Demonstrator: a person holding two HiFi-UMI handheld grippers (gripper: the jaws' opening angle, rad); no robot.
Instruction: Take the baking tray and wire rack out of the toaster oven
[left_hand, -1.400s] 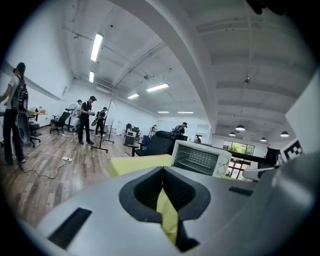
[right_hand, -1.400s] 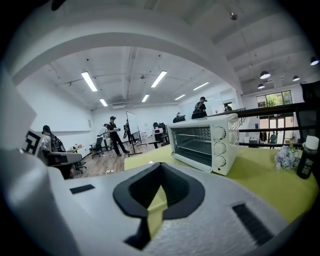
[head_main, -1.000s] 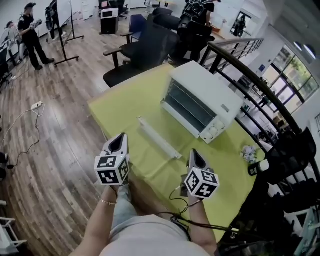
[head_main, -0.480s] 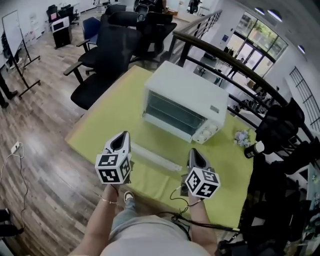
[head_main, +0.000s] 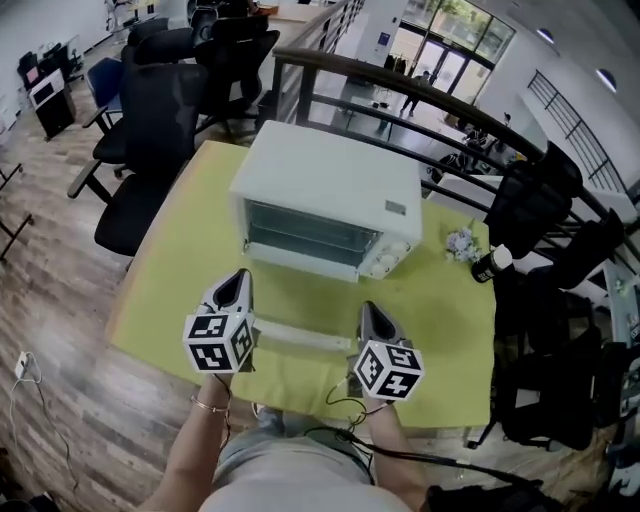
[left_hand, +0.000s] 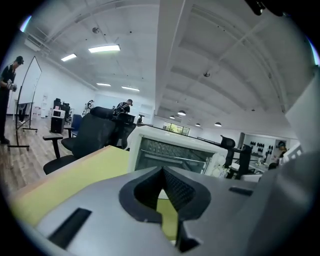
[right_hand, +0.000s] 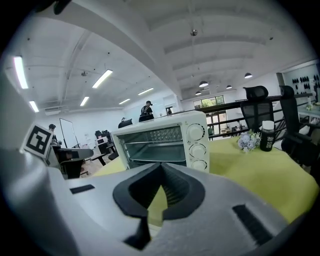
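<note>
Holding your left gripper (head_main: 240, 275) and right gripper (head_main: 368, 308) clenched and empty above the yellow surface (head_main: 190, 250), you face the toaster oven (head_main: 330, 180); its wire rack (right_hand: 152, 146) sits inside, apart from both.

Wood-plank floor (head_main: 50, 300) is seen at left; black office chairs (head_main: 150, 130) are grouped behind the yellow-green table (head_main: 190, 260), a dark railing (head_main: 400, 85) beyond. Strip lights (left_hand: 104, 48) are mounted overhead.

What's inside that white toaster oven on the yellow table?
Seen from the right gripper view, the toaster oven holds a wire rack with a flat baking tray just below. The oven's floor is covered by the body of the right gripper.
</note>
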